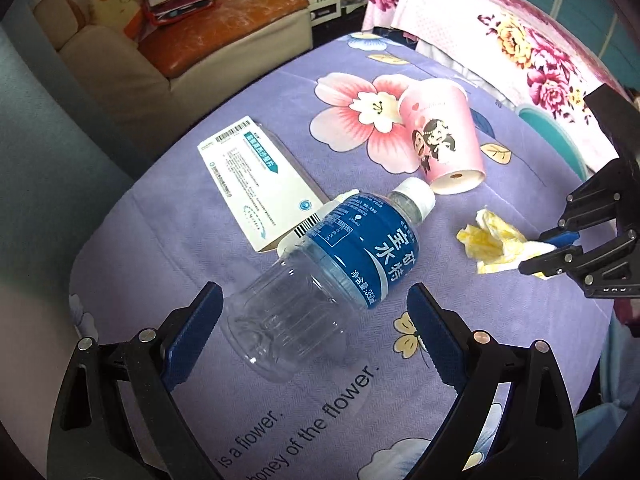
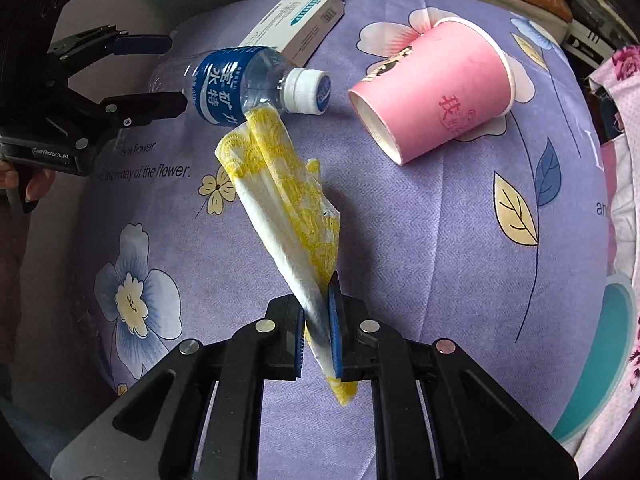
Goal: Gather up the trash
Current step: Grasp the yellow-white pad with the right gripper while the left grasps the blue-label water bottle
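An empty clear water bottle (image 1: 320, 272) with a blue label lies on its side on the purple flowered cloth. My left gripper (image 1: 316, 300) is open, its fingers on either side of the bottle's base. My right gripper (image 2: 318, 312) is shut on a crumpled yellow and white tissue (image 2: 280, 192); the tissue also shows in the left wrist view (image 1: 490, 244). A pink paper cup (image 1: 444, 140) lies on its side beyond the bottle. A flattened white medicine box (image 1: 256, 176) lies to the bottle's left. The bottle (image 2: 240, 84), the cup (image 2: 432, 88) and the left gripper (image 2: 168, 76) show in the right wrist view.
The purple cloth (image 1: 168, 240) covers a rounded surface that drops off at its edges. A beige sofa (image 1: 168, 52) with an orange cushion stands behind. A pink floral fabric (image 1: 520, 40) hangs at the back right.
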The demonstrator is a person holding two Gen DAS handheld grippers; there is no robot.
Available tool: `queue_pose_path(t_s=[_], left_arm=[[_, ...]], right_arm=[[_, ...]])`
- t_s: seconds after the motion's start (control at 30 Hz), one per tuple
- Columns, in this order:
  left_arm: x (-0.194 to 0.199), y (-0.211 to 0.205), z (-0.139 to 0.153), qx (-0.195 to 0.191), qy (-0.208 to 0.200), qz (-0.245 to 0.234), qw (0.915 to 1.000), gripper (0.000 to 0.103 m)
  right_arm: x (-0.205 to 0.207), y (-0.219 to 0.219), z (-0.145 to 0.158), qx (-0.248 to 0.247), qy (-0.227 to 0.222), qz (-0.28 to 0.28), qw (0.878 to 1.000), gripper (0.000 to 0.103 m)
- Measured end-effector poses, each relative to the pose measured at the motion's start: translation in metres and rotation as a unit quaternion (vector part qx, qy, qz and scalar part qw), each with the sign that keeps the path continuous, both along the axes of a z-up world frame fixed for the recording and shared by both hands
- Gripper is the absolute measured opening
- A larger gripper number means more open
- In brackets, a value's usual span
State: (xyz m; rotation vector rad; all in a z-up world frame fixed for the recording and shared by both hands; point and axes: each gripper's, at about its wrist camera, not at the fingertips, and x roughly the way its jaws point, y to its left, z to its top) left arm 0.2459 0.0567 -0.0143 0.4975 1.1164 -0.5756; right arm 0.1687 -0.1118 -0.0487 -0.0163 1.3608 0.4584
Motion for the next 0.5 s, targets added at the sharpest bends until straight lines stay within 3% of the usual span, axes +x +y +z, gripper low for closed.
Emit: queue_pose_path(t_s=[0.13,0.3,0.5], left_arm=[[-0.006,-0.012,-0.017,0.039,-0.002,-0.028,0.9989,0.096],[-0.029,-0.020,-0.027,0.018,0.030,-0.059,0.9976,0.096],[-0.051,-0.024,-0.027,-0.010,0.045,-0.046,0.9979,0.096]], right_arm=[[0.006,-0.014,-0.006,0.010,0.008,-0.015,1.000,0.010],[0.007,-0.026,-0.004,0.030,0.007,-0.027,0.999,0.010],[0.001,-0.052,0.001,0.042,-0.001,-0.038,0.998,0.010]])
